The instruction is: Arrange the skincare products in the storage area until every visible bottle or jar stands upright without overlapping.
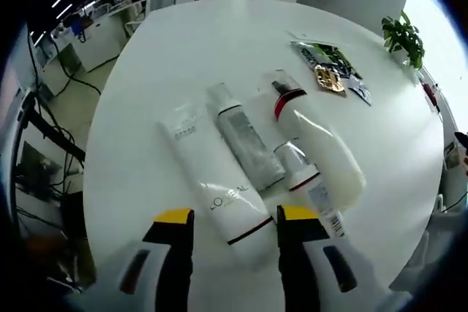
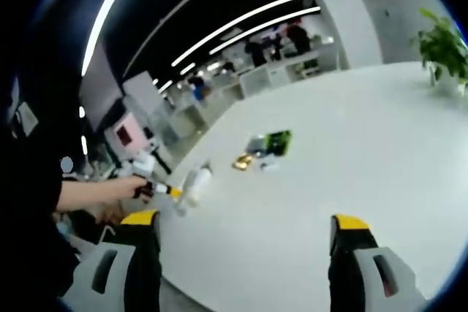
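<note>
While I hover, left gripper (image 1: 228,218) spread over glossy white tubes (image 1: 219,193) lying flat, round table (image 1: 146,107), right gripper (image 2: 245,221) agape.

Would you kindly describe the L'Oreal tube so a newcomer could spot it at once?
On the round white table, four products lie side by side. The L'Oreal tube is the leftmost, pointing between the left claw tips, lettered near a dark stripe.

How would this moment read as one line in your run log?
left gripper: open, over L'Oreal tube | right gripper: open, empty | four products lying flat on white table | none upright
</note>
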{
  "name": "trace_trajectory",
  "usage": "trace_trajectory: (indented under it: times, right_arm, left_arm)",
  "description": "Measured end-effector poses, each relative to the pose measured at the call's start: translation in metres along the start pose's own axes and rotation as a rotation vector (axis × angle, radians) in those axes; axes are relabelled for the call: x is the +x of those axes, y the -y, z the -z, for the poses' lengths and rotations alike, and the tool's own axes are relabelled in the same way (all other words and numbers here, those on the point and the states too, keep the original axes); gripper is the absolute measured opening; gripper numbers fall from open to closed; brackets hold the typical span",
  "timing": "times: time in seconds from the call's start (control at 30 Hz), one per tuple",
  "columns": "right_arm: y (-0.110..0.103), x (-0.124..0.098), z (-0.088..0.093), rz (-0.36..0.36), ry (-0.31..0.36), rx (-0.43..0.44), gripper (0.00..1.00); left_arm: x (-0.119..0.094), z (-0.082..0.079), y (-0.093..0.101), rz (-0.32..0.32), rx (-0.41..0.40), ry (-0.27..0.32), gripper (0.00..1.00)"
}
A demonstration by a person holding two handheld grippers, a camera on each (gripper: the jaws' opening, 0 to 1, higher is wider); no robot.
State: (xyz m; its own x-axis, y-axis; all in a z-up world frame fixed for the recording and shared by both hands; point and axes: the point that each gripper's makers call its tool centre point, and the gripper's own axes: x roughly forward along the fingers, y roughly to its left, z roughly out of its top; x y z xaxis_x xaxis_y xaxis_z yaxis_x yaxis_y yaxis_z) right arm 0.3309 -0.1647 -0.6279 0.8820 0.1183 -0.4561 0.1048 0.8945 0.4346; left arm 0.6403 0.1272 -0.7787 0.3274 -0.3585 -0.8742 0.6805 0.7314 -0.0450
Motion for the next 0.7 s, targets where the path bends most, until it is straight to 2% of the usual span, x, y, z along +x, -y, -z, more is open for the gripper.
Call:
trace_trajectory:
  times: [0.5,0.7]
  right_arm:
    - [0.0007,0.0029,0.0014,0.0,-0.006,0.004,0.97]
    - [0.0011,0.0026,0.0016,0.002,-0.009,0.003,0.96]
  left_arm:
    - [0.0075,0.0014,-0.0029,0.007,-0.005,-0.035,0.41]
    - [0.0066,0.005,-0.0076,0.004,-0.008,-0.047,0.33]
